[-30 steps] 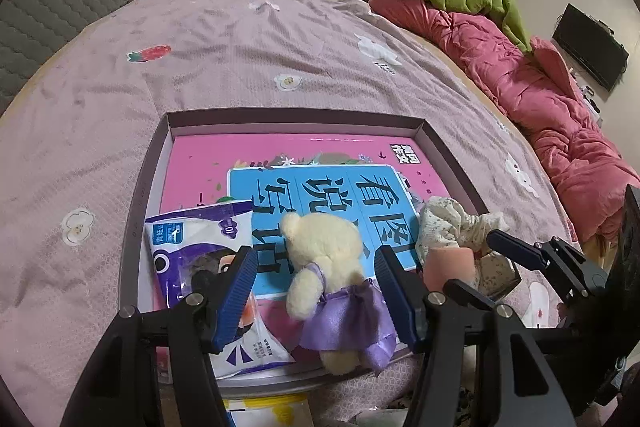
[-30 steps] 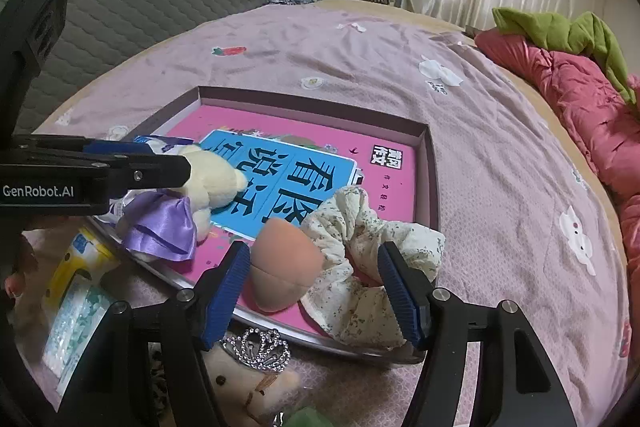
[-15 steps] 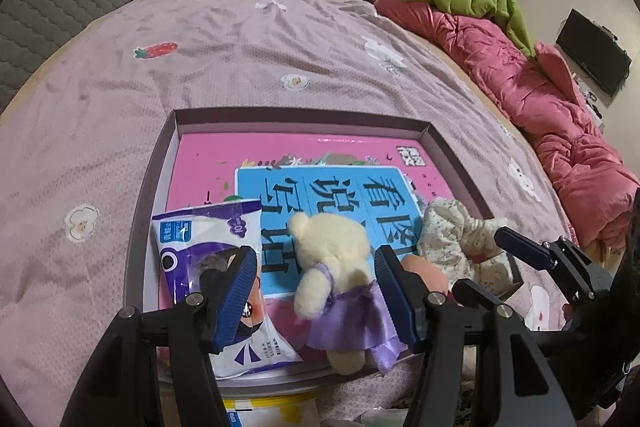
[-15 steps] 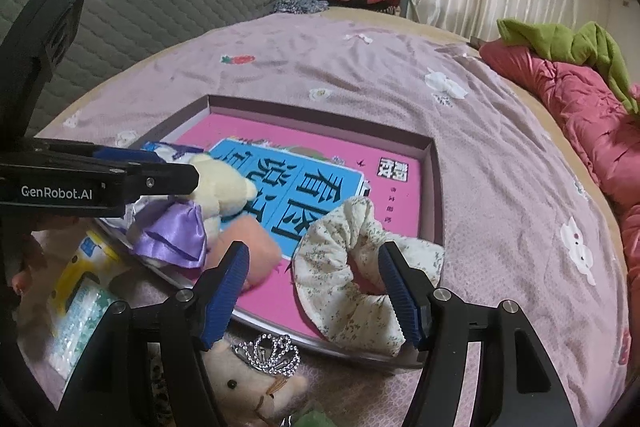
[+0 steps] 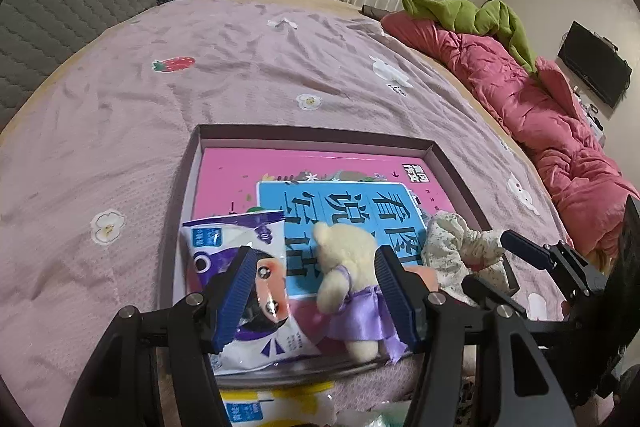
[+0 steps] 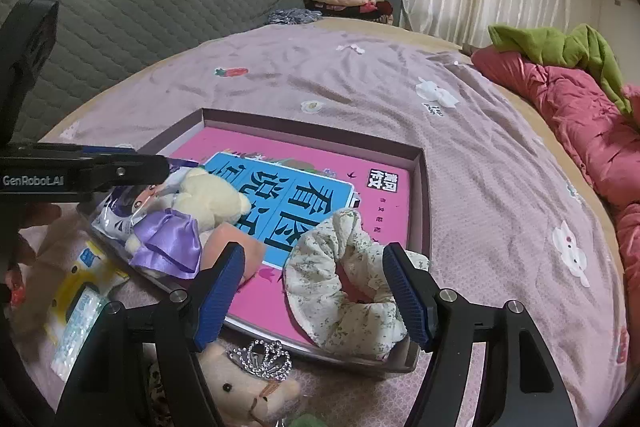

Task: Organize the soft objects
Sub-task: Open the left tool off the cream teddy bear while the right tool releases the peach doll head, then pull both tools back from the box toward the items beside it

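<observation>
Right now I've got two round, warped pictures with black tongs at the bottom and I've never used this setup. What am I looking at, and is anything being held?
These are no robot arms: a person holds a two-finger tool in each hand, and a wide-angle camera on each tool looks along its blue fingers. One picture is from the left tool, the other from the right tool.

Both look down at a shallow box on a bed, with a pink book lying flat inside. On the book lie a snack packet, a cream teddy in a purple skirt, a peach-coloured soft lump and a floral scrunchie.

Nothing is held. The left tool stands open around the teddy. The right tool's jaws have just been opening, and the scrunchie lies loose between them.
</observation>
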Demonstrator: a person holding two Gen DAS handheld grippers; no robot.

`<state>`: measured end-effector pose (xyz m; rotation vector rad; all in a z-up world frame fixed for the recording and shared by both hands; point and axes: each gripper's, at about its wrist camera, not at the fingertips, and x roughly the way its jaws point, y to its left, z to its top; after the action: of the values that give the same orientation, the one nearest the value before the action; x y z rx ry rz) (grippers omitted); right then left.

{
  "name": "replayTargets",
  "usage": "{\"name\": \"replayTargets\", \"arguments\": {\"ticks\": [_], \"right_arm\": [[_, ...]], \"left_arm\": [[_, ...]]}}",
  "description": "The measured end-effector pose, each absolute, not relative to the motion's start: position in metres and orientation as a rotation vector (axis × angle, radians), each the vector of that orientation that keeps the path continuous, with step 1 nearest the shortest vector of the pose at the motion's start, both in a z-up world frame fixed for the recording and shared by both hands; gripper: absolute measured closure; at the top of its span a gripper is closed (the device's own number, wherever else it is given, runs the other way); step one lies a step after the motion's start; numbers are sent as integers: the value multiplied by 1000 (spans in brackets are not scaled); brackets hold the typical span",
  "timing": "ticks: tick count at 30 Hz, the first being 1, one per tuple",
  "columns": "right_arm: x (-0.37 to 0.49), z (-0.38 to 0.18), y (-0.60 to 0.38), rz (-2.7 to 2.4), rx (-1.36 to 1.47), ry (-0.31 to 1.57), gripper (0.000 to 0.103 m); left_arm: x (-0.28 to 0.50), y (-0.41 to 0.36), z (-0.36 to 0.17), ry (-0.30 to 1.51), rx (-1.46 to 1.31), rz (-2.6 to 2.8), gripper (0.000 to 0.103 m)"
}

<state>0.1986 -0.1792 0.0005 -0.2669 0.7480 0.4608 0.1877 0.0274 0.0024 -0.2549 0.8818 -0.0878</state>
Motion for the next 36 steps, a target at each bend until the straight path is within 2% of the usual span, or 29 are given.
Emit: {"name": "replayTargets", "arguments": {"ticks": [36], "right_arm": [[188,30,-215,424,-165,672,29]], "left_arm": [[127,35,19,797,-289,-11,41]]}}
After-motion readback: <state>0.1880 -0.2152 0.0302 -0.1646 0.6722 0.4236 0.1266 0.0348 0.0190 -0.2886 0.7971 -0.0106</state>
